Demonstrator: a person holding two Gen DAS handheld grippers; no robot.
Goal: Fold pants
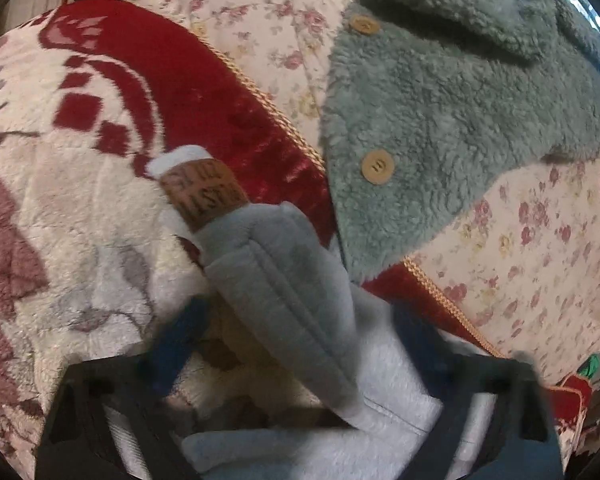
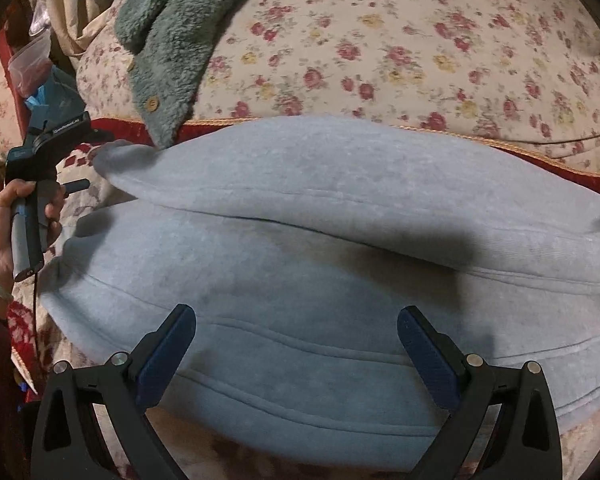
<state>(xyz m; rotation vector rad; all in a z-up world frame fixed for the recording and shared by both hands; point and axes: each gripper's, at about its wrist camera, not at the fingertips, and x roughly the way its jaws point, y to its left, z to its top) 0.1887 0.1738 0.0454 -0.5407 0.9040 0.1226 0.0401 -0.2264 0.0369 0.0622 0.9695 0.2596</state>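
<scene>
In the left wrist view the left gripper (image 1: 296, 344) is smeared by motion; its blue fingers (image 1: 180, 340) blur, and a raised fold of the grey pants (image 1: 284, 280) hides whether they press it. The brown label (image 1: 206, 194) is unreadable. The green fleece jacket (image 2: 168, 36) runs off the top edge.

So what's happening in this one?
A person is folding light blue-grey fleece pants on a bed, a gripper in each hand. The left gripper has a folded edge of the pants, near a brown label, between its fingers; whether they press it is unclear. The right gripper hangs open over the pants, holding nothing. A green fleece jacket lies beside them on the floral bedspread.
</scene>
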